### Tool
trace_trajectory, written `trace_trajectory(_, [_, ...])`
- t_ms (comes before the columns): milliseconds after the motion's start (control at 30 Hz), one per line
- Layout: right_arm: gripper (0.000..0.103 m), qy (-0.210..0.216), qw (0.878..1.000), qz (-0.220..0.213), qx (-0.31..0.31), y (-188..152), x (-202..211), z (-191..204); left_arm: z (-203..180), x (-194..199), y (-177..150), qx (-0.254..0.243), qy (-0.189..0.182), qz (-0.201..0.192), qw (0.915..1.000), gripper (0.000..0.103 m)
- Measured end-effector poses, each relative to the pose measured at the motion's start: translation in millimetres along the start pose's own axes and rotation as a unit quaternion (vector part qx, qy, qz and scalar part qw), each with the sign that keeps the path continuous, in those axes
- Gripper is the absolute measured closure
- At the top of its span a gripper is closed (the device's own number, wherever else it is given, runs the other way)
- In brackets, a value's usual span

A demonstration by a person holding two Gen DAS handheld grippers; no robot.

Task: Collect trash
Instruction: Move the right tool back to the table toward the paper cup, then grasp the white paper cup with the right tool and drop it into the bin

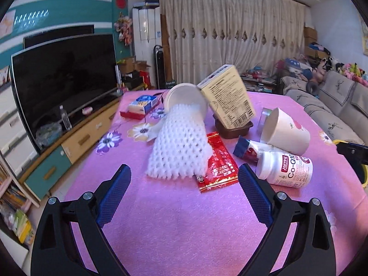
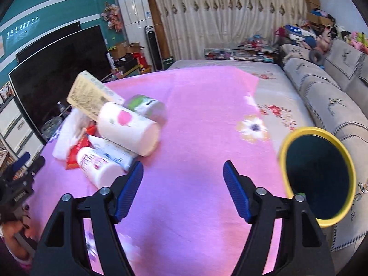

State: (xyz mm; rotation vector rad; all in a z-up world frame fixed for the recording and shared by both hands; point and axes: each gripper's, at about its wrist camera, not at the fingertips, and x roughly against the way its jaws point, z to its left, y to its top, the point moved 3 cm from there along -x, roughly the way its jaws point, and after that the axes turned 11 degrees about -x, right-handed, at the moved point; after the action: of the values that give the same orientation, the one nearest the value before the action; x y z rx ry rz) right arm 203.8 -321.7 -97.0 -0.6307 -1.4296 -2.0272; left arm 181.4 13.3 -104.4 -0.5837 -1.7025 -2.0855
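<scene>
A pile of trash lies on the pink tablecloth (image 1: 179,218). A white foam net (image 1: 181,142) spills out of a tipped white bowl (image 1: 184,96). A red wrapper (image 1: 218,163) lies beside the net. A beige box (image 1: 227,99) leans in a brown tray (image 1: 232,130). To the right lie a paper cup (image 1: 285,131) and a white pill bottle (image 1: 285,169). My left gripper (image 1: 184,170) is open, its tips just short of the net and wrapper. My right gripper (image 2: 182,164) is open over bare cloth, with the pill bottle (image 2: 96,165) to its left. A yellow-rimmed bin (image 2: 310,130) stands to its right.
A blue-and-white box (image 1: 142,105) on a red tray sits at the table's far left. A large TV (image 1: 62,80) on a low cabinet (image 1: 87,135) runs along the left. A grey sofa (image 2: 326,105) lines the right side. Curtains (image 1: 230,34) hang behind.
</scene>
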Motion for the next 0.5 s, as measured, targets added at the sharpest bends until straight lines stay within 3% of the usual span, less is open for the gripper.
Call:
trace_trajectory(133, [0.012, 0.011, 1.000, -0.005, -0.004, 7, -17, 38, 2, 1, 2, 0.004, 0.009, -0.004, 0.9999, 0.010])
trace_trajectory(500, [0.008, -0.019, 0.999, 0.013, -0.049, 26, -66, 83, 3, 0, 0, 0.016, 0.024, -0.004, 0.9996, 0.010])
